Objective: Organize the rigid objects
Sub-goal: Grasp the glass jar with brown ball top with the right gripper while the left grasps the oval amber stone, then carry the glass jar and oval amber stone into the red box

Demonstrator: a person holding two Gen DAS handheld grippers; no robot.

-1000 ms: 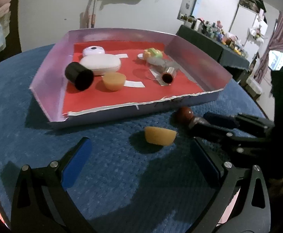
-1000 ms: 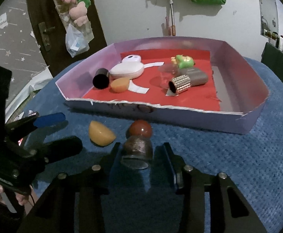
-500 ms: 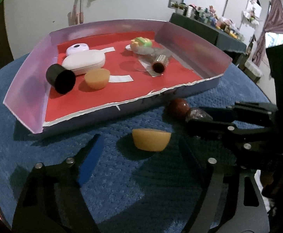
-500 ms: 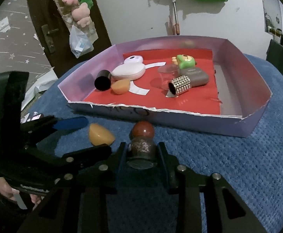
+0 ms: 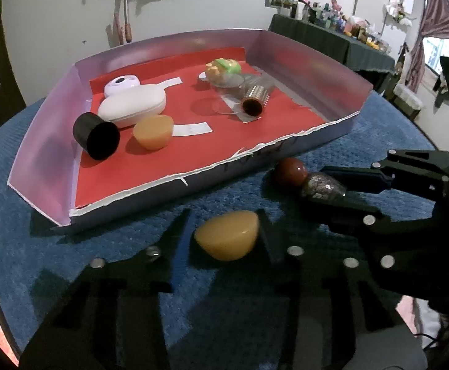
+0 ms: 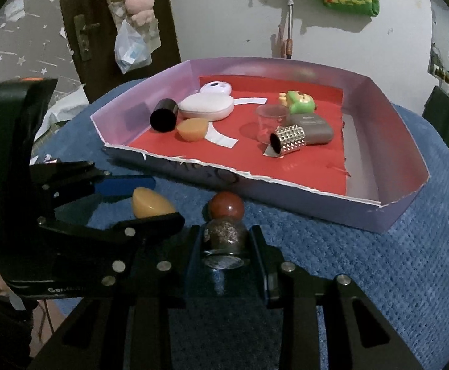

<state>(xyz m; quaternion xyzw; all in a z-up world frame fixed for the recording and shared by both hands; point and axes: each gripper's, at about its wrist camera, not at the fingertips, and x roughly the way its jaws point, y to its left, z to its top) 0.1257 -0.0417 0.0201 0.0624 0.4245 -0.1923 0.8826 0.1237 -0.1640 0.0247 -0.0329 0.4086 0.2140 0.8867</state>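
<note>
A yellow half-egg piece (image 5: 228,239) lies on the blue cloth in front of the tray, and my left gripper (image 5: 224,225) is closed around it, one finger on each side. It also shows in the right wrist view (image 6: 151,206). My right gripper (image 6: 224,240) is shut on a small dark bottle (image 6: 224,237) with a round red-brown stopper (image 6: 226,206), lying on the cloth. The bottle also shows in the left wrist view (image 5: 323,185). The tray (image 5: 301,145) has purple walls and a red floor.
In the tray lie a black cylinder (image 5: 96,135), a second yellow half-egg (image 5: 153,131), a white case (image 5: 132,108), a green toy (image 5: 224,67), a clear cup (image 6: 270,120), a studded silver tube (image 6: 287,138) and a grey case (image 6: 314,128). A cluttered shelf (image 5: 332,9) stands at the back right.
My left gripper moved forward and closed around the yellow half-egg. My right gripper moved in and closed on the bottle.
</note>
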